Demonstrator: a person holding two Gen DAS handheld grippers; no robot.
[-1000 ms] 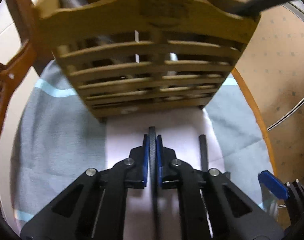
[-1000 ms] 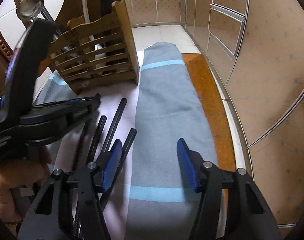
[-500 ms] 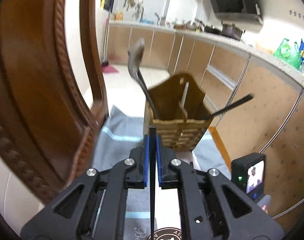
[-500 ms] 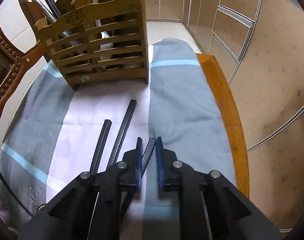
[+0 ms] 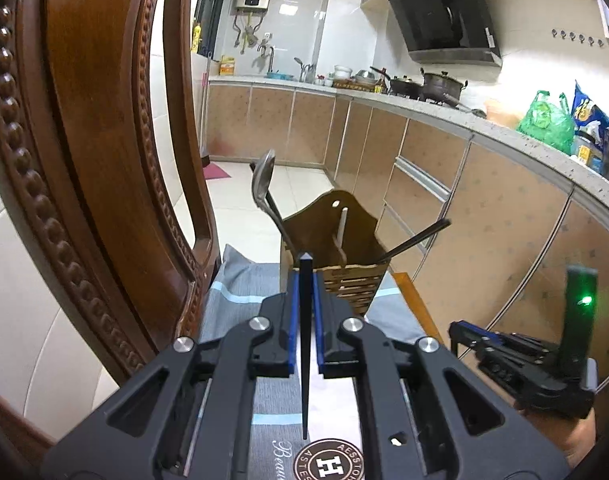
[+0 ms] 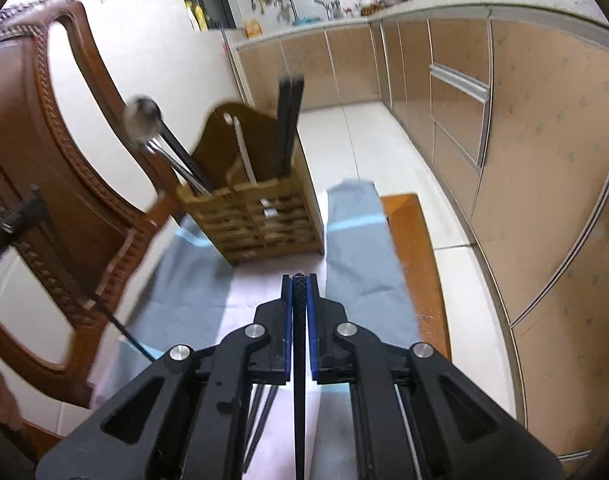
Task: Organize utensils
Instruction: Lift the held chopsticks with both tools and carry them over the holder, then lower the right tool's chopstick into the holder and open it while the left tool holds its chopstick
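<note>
A wooden slatted utensil holder (image 6: 264, 216) stands on the cloth-covered table; it also shows in the left wrist view (image 5: 336, 256). It holds a metal spoon (image 6: 142, 122), a white stick (image 6: 244, 152) and black chopsticks (image 6: 290, 120). My left gripper (image 5: 305, 280) is shut on a black chopstick (image 5: 305, 340), raised and short of the holder. My right gripper (image 6: 299, 292) is shut on another black chopstick (image 6: 299, 380), lifted above the cloth in front of the holder. More black chopsticks (image 6: 260, 420) lie on the cloth under it.
A carved wooden chair back (image 5: 84, 160) stands close on the left, also in the right wrist view (image 6: 44, 200). A grey towel with light blue stripes (image 6: 360, 240) covers the wooden table (image 6: 420, 260). Kitchen cabinets (image 6: 504, 120) run along the right.
My right gripper closed on a chopstick and lifted it off the cloth. My left gripper rose and tilted up with its chopstick, backing away from the holder.
</note>
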